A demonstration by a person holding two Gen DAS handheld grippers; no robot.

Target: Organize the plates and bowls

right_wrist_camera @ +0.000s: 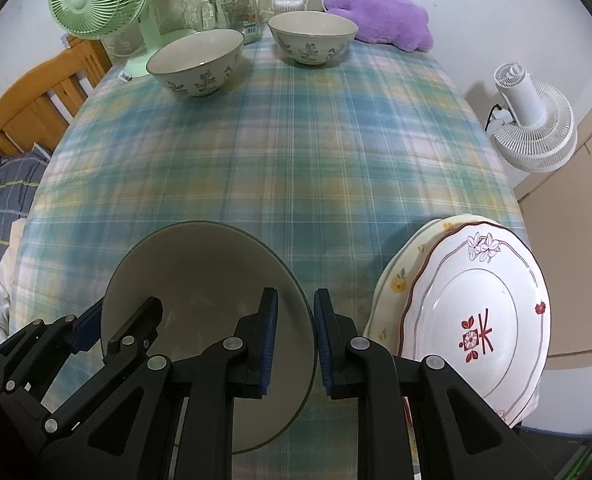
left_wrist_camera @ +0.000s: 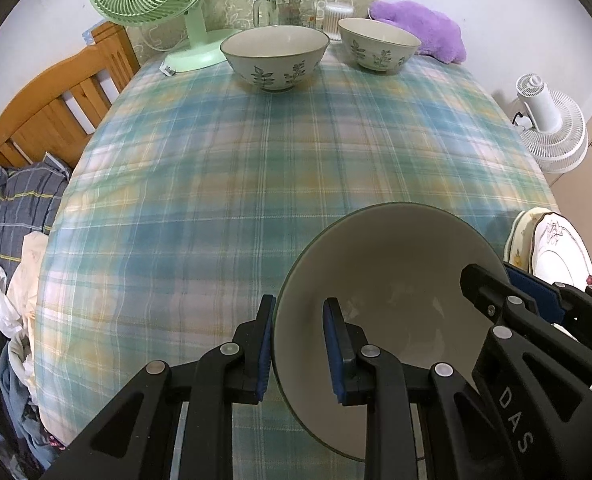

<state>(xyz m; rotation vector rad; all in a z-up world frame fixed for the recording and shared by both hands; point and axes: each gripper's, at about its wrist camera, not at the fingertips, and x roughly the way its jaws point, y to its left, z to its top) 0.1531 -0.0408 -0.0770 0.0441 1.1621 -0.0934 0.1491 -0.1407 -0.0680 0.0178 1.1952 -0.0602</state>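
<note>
A large pale bowl (left_wrist_camera: 391, 280) (right_wrist_camera: 200, 280) sits near the front edge of the checked tablecloth (left_wrist_camera: 256, 160). My left gripper (left_wrist_camera: 299, 344) straddles its left rim, one finger inside and one outside, with a gap showing. My right gripper (right_wrist_camera: 296, 344) straddles its right rim the same way. Two leaf-patterned bowls (left_wrist_camera: 275, 58) (left_wrist_camera: 379, 44) stand at the far end; they also show in the right wrist view (right_wrist_camera: 196, 62) (right_wrist_camera: 312, 38). A stack of plates (right_wrist_camera: 475, 320) (left_wrist_camera: 555, 248) lies at the front right, a flowered white plate on top.
A green desk fan (left_wrist_camera: 152, 4), a glass jar (left_wrist_camera: 290, 0) and a purple plush (left_wrist_camera: 419, 28) stand along the far edge. A wooden chair (left_wrist_camera: 64, 100) with clothes is at the left. A white floor fan (right_wrist_camera: 531, 120) stands right of the table.
</note>
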